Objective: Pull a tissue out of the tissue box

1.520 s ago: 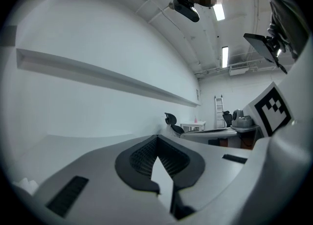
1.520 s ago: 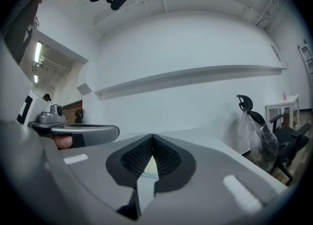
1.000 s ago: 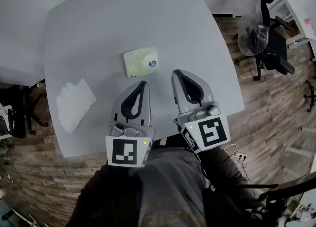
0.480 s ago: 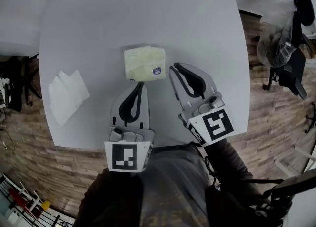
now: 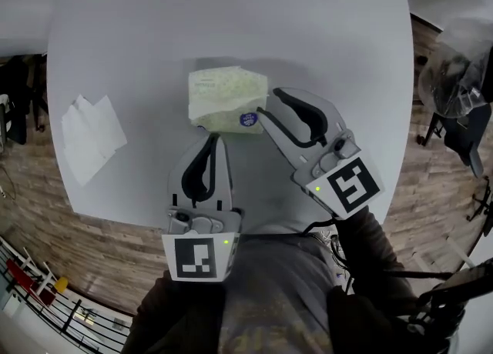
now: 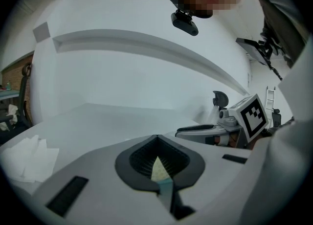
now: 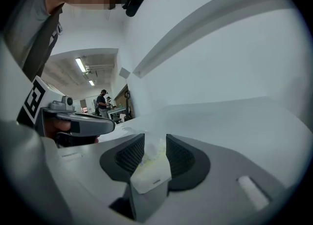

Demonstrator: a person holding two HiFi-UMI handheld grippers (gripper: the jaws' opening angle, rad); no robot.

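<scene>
Box (image 5: 223,95) sits mid-table, pale green, tissue (image 7: 157,146) poking up from its top. My right gripper (image 5: 267,104) is at the box's right near corner, tips over that edge. In the right gripper view the box (image 7: 151,172) shows straight ahead between the jaws, with the tissue tuft in the gap. My left gripper (image 5: 216,138) is just near of the box's near edge, tip aimed at it, apart from it.

Table (image 5: 231,14) is bare far and right of the box, lots of room. Loose tissues (image 5: 92,131) lie well apart to the left, by the left edge. The table's near edge runs just under the left gripper's body.

Right gripper: jaws parted by a narrow gap, released; can't tell if the pads touch the tuft. Left gripper: clenched, tips meeting, holding nothing; a sliver of box (image 6: 159,168) shows through its opening.
</scene>
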